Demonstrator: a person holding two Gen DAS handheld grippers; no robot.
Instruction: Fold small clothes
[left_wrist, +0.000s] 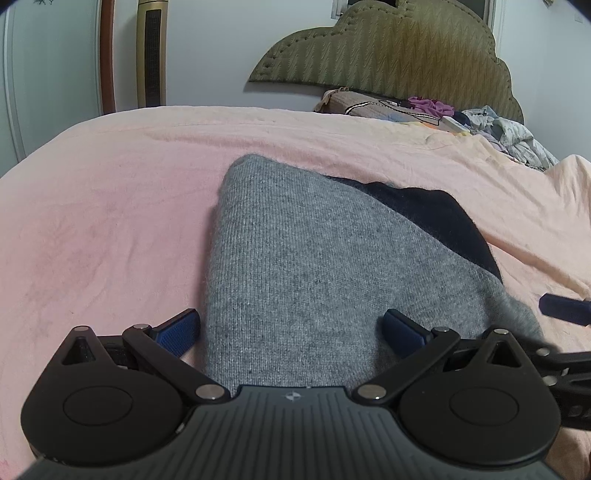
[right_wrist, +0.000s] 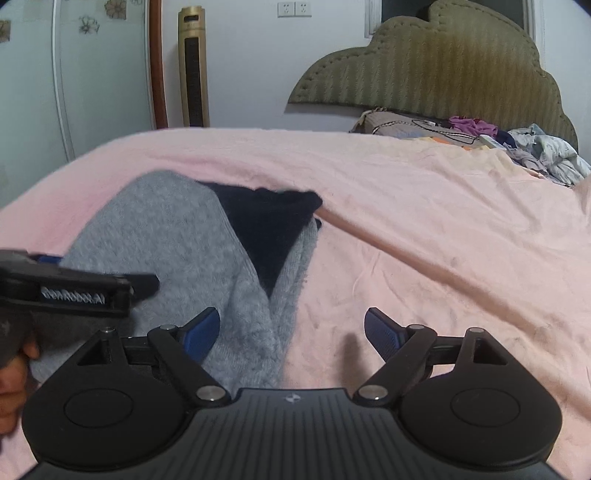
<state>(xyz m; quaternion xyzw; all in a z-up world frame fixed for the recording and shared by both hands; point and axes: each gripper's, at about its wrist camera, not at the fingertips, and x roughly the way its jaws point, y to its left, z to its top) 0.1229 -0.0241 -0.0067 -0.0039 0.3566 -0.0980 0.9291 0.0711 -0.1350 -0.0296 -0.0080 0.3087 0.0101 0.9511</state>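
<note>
Lying folded at centre frame on a pink bedspread: a grey knit garment, fuzzy-edged, showing a dark navy panel toward its upper right. Straddling its near end, fingers spread wide and gripping nothing: the left gripper. Hovering equally wide and empty over the garment's right edge, lower centre of its own view: the right gripper.
</note>
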